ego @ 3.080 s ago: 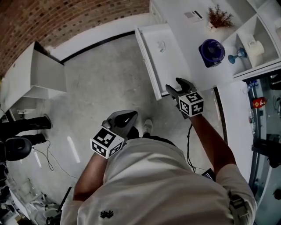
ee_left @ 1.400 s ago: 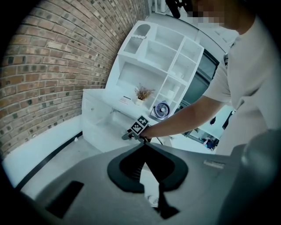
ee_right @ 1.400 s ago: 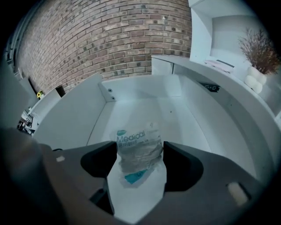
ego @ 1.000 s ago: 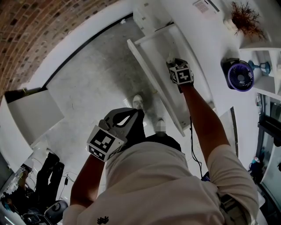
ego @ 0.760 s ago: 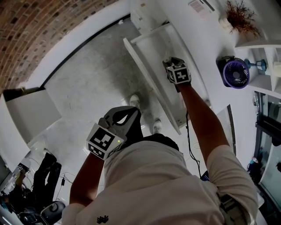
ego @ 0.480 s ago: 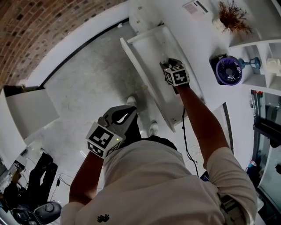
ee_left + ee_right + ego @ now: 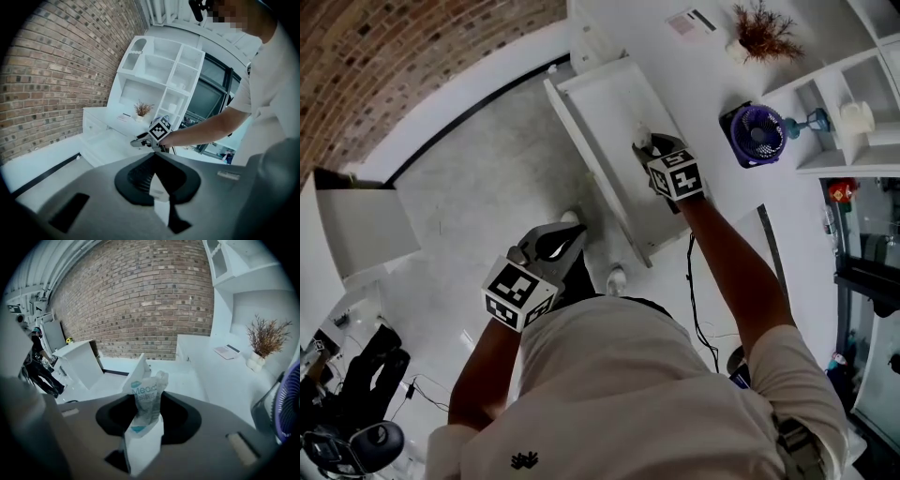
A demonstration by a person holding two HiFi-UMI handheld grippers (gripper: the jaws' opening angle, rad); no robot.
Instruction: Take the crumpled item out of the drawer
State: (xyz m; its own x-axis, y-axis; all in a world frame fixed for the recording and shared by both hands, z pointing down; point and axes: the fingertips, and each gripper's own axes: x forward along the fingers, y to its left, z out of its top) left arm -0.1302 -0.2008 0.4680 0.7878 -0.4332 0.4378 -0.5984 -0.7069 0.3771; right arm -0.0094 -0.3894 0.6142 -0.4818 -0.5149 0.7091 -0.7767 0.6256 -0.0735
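Above the open white drawer (image 7: pixel 598 117) at the far right, our right gripper (image 7: pixel 645 148) pinches the crumpled packet (image 7: pixel 149 392) by one slick end, so it may slip back in, while our left gripper (image 7: pixel 158 190) waits pressed shut, empty.

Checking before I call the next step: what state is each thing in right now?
drawer: open, pulled out.
packet: crumpled, pinched in the right tongs, above the drawer.
right tongs: shut on the packet.
left tongs: shut, empty, away from the drawer.
fan: on the counter; cannot tell whether it is running.
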